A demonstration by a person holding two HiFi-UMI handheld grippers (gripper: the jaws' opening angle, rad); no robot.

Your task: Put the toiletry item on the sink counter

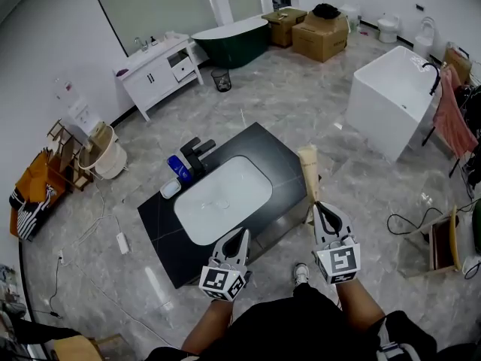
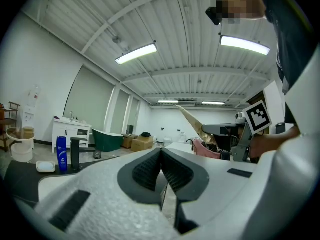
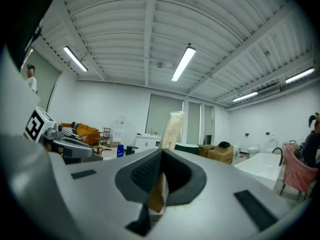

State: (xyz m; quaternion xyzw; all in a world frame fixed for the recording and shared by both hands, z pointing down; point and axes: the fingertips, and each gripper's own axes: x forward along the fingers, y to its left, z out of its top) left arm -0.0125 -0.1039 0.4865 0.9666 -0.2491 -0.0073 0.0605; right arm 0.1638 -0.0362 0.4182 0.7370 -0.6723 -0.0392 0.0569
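The toiletry item [image 1: 309, 173] is a tall beige pouch. My right gripper [image 1: 316, 205] is shut on its lower end and holds it upright off the right corner of the black sink counter [image 1: 264, 146]. In the right gripper view the pouch [image 3: 171, 129] rises from between the closed jaws of that gripper [image 3: 161, 156]. My left gripper [image 1: 242, 234] is shut with nothing in it, over the counter's near edge beside the white basin [image 1: 222, 198]; its jaws [image 2: 161, 151] meet. The left gripper view also catches the pouch [image 2: 192, 121] at the right.
On the counter's far left stand a black faucet [image 1: 197, 153], a blue bottle [image 1: 179, 168] and a small soap dish [image 1: 170, 189]. A white bathtub [image 1: 398, 96] stands to the right. A white vanity [image 1: 161, 66], a green tub [image 1: 233, 40] and cardboard boxes [image 1: 316, 32] line the back.
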